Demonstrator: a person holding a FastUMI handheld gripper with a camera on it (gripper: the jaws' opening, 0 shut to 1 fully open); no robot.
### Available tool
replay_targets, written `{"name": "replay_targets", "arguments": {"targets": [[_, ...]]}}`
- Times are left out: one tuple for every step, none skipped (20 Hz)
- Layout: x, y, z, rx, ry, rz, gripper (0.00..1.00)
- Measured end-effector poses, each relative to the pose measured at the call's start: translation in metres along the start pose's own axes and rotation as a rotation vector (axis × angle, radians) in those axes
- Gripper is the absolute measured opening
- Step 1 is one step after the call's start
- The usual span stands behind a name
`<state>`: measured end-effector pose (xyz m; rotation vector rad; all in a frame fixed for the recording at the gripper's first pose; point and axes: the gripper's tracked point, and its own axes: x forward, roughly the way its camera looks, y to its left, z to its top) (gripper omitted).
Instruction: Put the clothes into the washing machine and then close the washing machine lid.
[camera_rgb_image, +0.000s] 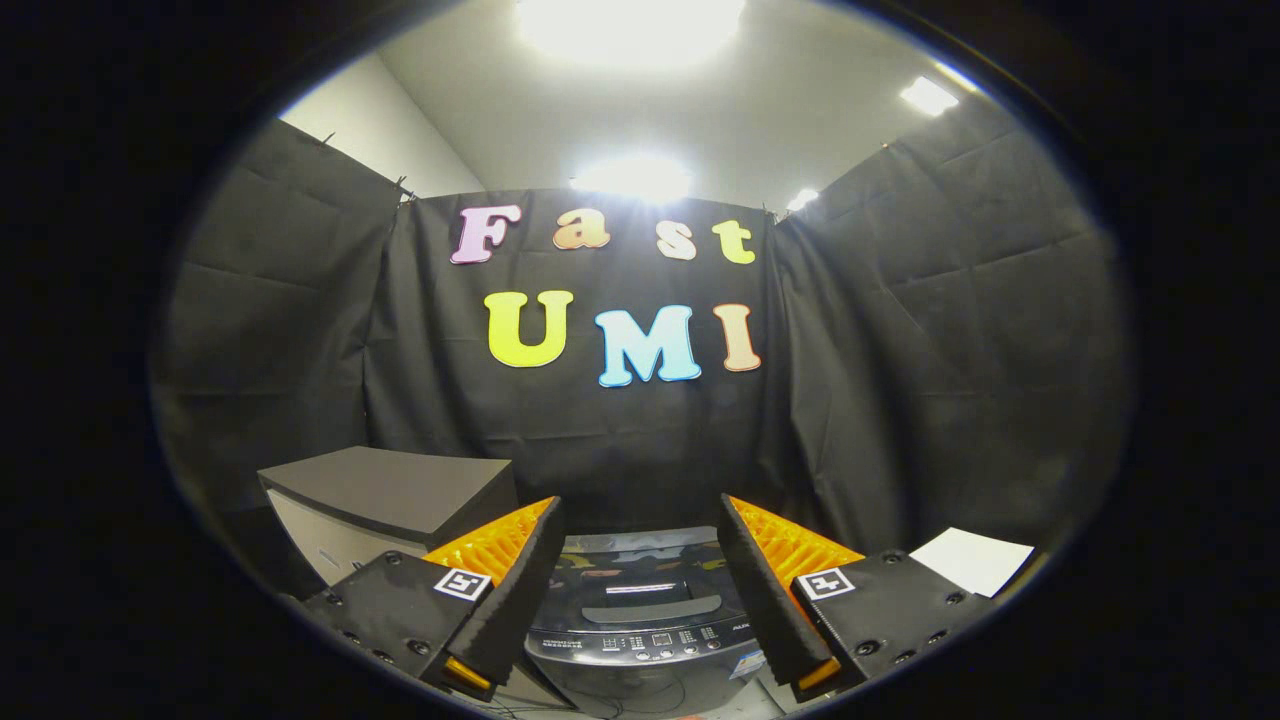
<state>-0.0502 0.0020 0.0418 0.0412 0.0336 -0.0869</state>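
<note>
A small dark top-loading washing machine (640, 640) stands below and just ahead of my gripper (640, 508), seen between the two fingers. Its control panel with buttons faces me. Its dark glossy lid (645, 590) appears to lie flat, with a curved handle near the panel. A mottled, camouflage-like patch (640, 556) shows at the back of the lid; I cannot tell whether it is cloth. The gripper is open, its fingers (520, 590) spread wide with nothing between them, held above the machine and apart from it.
A grey box-like cabinet (390, 495) stands left of the machine, beyond the left finger. A white sheet (972, 560) lies to the right, past the right finger. Black cloth walls close in the booth behind and on both sides.
</note>
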Motion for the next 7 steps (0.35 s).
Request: {"name": "replay_targets", "arguments": {"targets": [[-0.0008,0.0009,0.0005,0.001,0.001,0.002,0.95],[-0.0018,0.0025,0.0001,0.000,0.001,0.006,0.95],[-0.0036,0.0028,0.0006,-0.003,-0.001,0.007,0.95],[-0.0050,0.0028,0.0014,-0.004,-0.005,0.010,0.95],[-0.0051,0.0044,0.0024,-0.005,-0.006,0.014,0.95],[-0.0054,0.0058,0.0029,-0.005,-0.008,0.017,0.95],[-0.0061,0.0068,0.0042,-0.005,-0.009,0.019,0.95]]}}
